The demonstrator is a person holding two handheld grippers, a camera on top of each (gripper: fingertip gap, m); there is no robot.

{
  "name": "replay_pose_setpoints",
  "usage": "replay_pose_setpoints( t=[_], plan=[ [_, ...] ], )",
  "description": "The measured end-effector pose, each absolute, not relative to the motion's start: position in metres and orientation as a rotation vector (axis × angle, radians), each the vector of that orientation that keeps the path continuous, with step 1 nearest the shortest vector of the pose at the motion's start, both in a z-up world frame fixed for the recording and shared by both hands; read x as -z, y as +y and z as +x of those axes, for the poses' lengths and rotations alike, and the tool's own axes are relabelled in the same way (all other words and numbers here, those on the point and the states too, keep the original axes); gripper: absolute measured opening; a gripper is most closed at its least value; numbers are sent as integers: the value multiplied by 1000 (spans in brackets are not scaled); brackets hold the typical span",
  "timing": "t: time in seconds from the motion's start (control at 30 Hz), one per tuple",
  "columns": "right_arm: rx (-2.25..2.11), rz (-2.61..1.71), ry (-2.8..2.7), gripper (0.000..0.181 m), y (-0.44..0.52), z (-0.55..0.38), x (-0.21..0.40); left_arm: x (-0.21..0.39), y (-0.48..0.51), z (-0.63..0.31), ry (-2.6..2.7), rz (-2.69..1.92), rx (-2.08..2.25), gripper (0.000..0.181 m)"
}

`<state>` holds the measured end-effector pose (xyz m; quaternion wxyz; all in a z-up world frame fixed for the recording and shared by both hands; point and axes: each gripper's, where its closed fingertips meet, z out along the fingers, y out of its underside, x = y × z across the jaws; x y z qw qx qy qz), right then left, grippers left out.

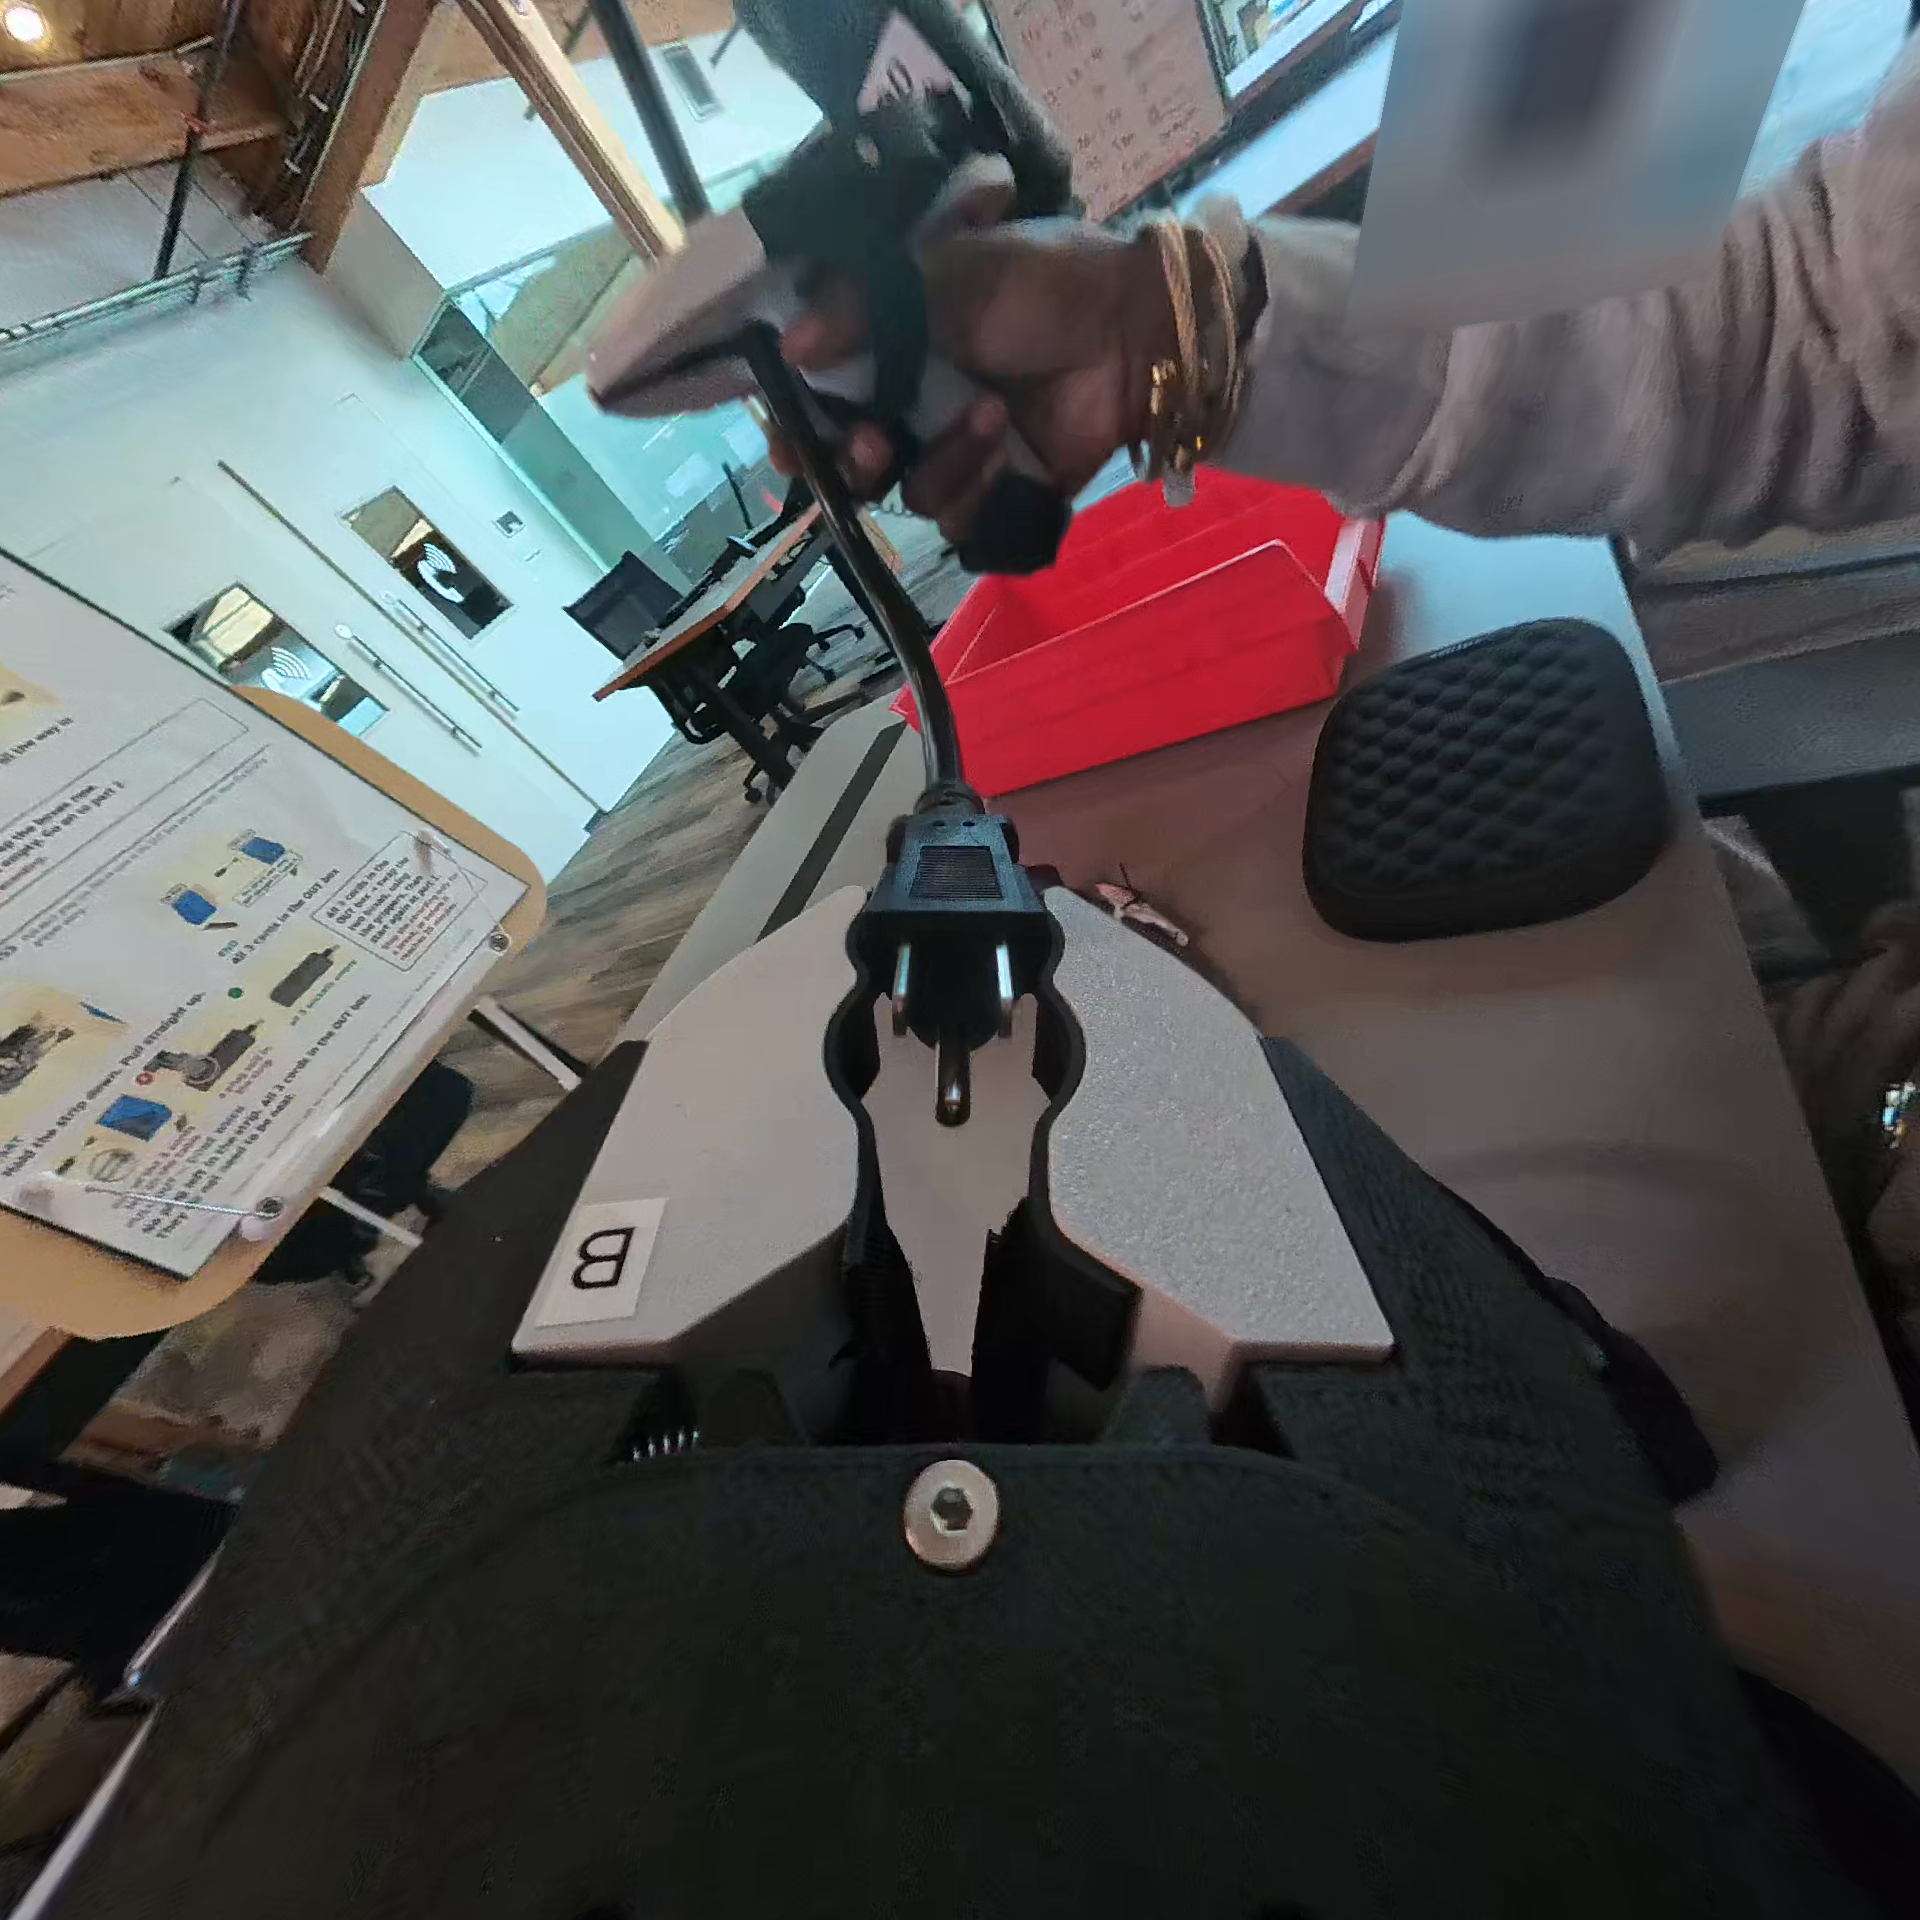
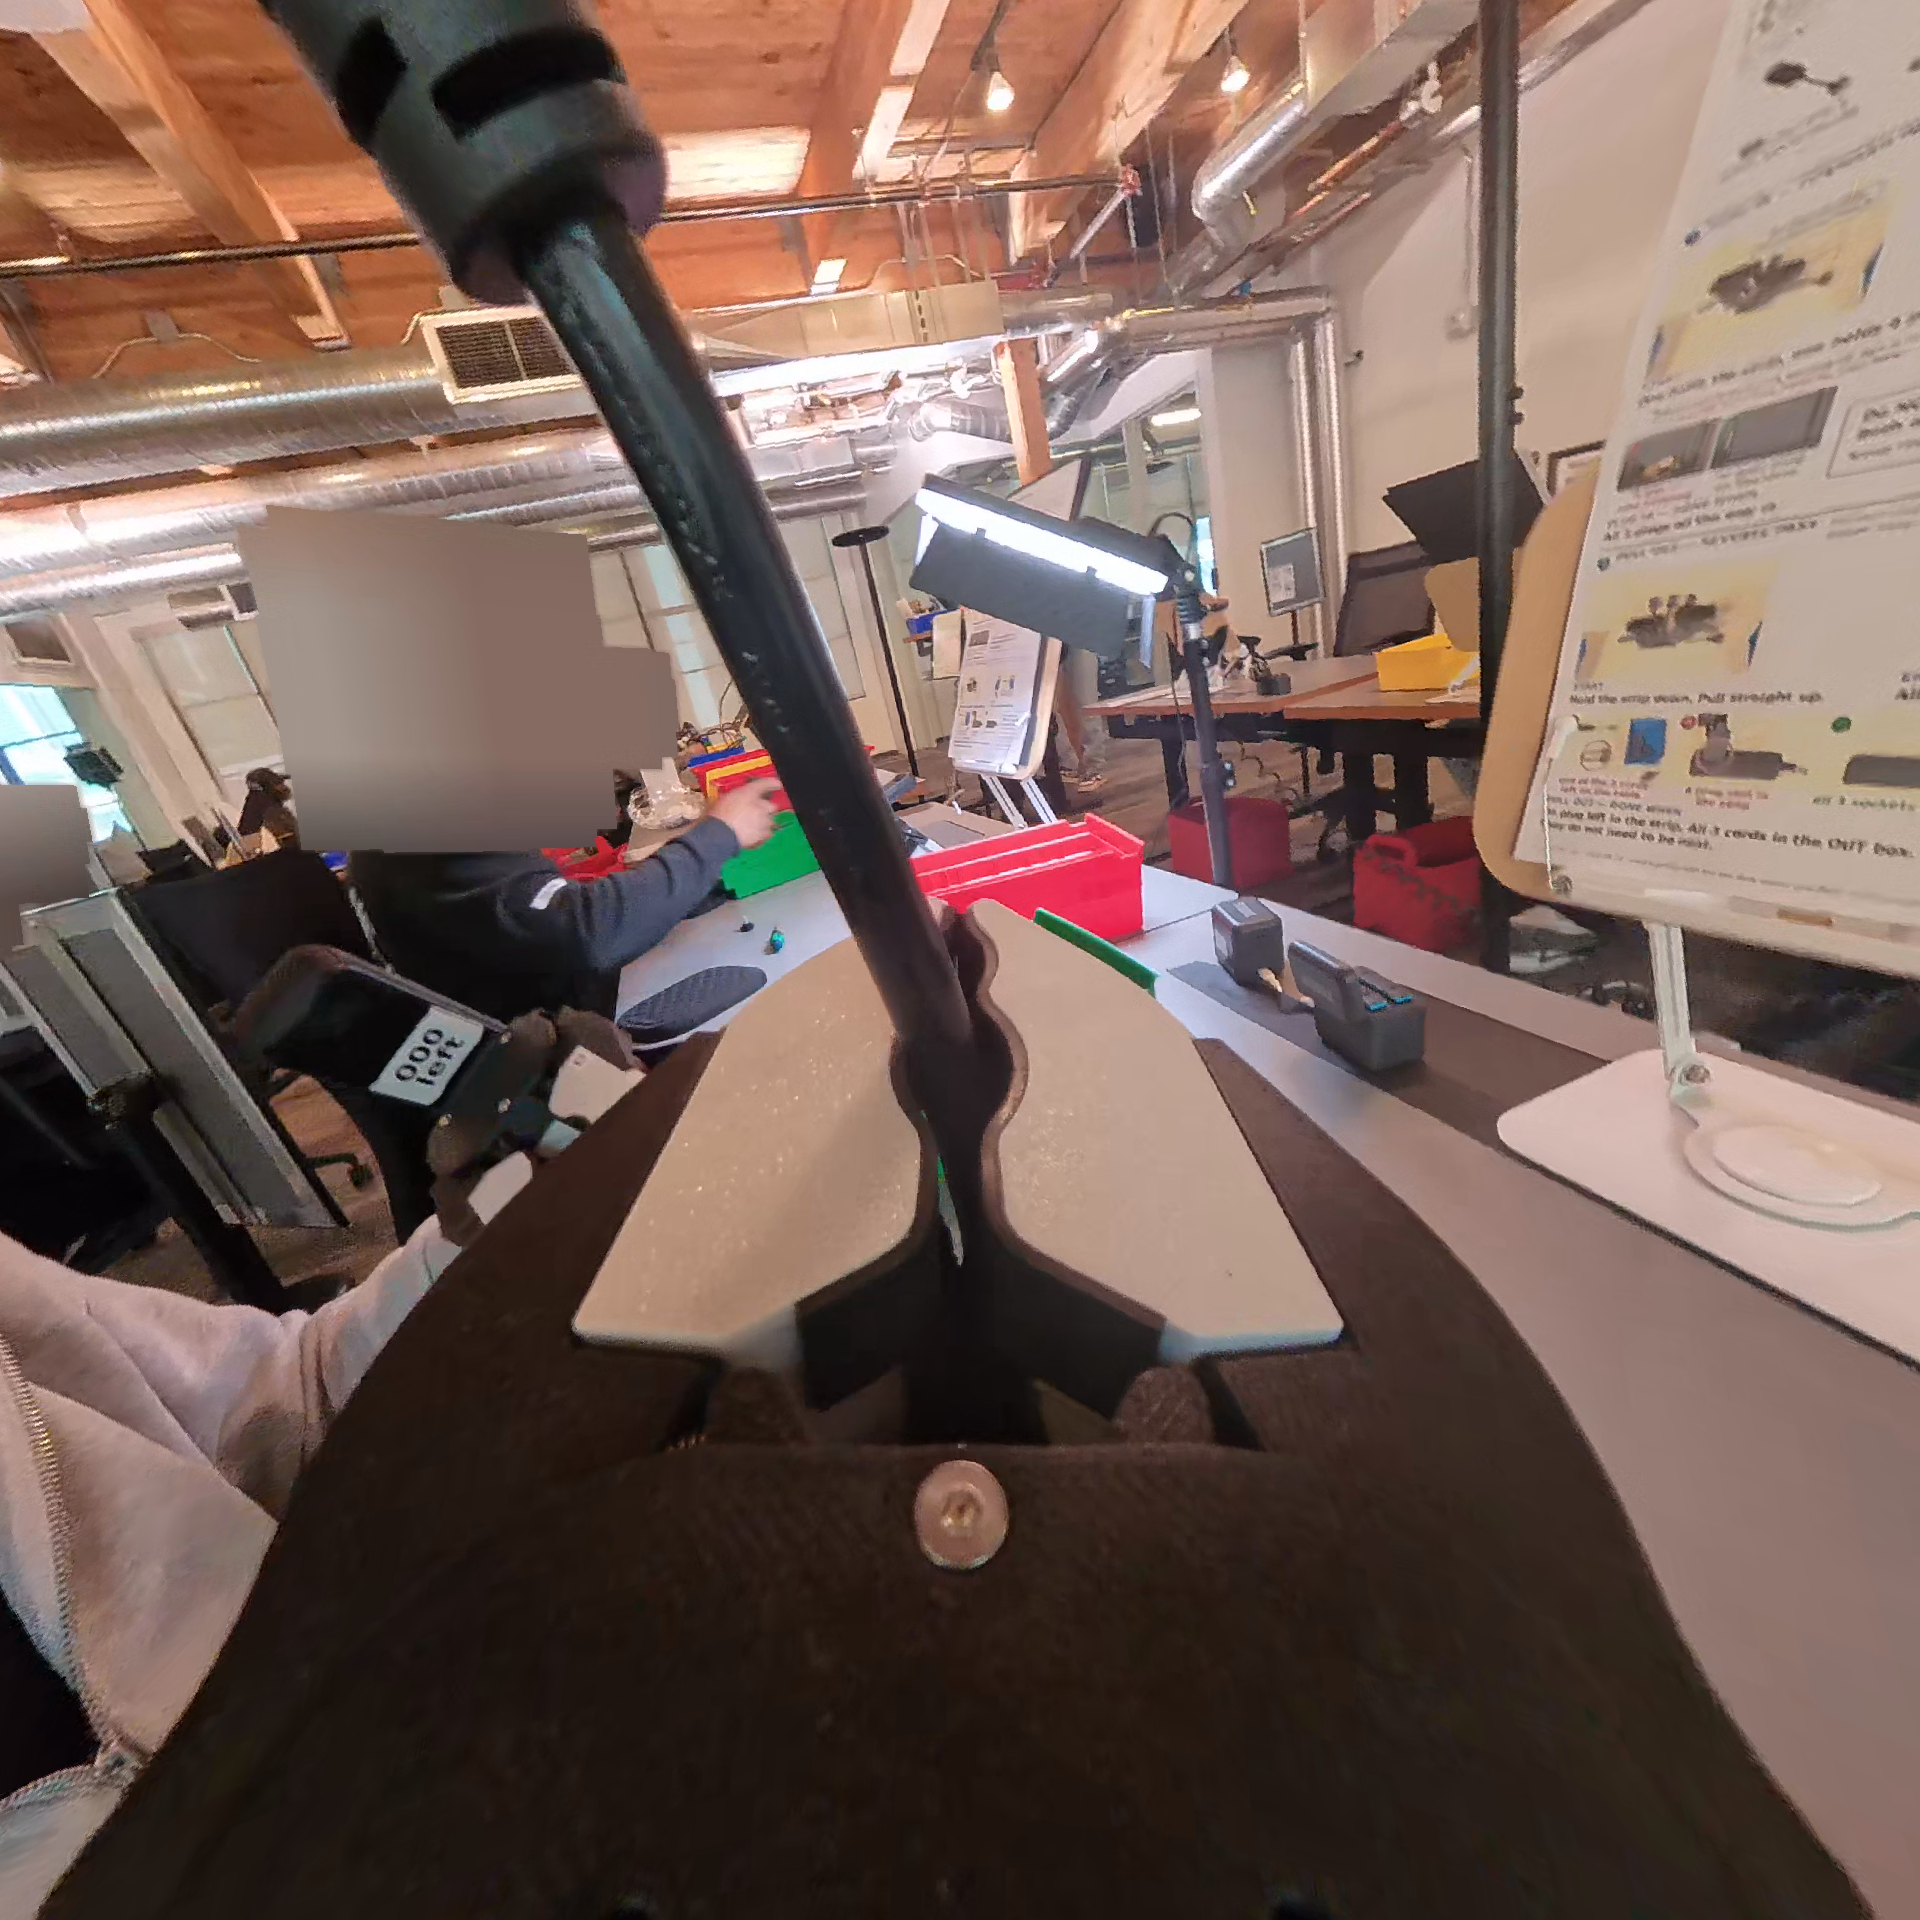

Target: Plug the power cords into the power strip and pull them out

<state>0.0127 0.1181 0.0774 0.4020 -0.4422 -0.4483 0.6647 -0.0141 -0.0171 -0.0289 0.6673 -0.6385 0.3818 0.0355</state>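
My left gripper (image 1: 953, 971) is shut on a black three-prong plug (image 1: 951, 878), whose prongs point back toward the camera. Its black cord (image 1: 894, 613) curves up to my right gripper (image 1: 769, 343), which a hand holds above it, blurred. In the right wrist view my right gripper (image 2: 961, 997) is shut on the same cord (image 2: 727, 582). The cord rises to a thick black connector end (image 2: 488, 114) at the top left. The left gripper's body (image 2: 426, 1060) shows low at the left. No power strip is in view.
A red bin (image 1: 1143, 644) and a black padded wrist rest (image 1: 1481, 779) lie on the grey table (image 1: 1507, 1143). An instruction sheet on a stand (image 1: 208, 935) is at the left. Two grey chargers (image 2: 1351, 1008) sit near the stand's base (image 2: 1662, 1143). A person sits at a far table. The left gripper's tips are roughly 20 cm from the right gripper's.
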Motion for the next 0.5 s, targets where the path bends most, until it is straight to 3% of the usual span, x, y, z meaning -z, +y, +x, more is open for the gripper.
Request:
replay_pose_setpoints(
  t=[0.5],
  plan=[
    [-1739, -1699, -892, 2, 195, -26, 87, 77, 17, -42, 797, -1620, 153, 25]
  ],
)
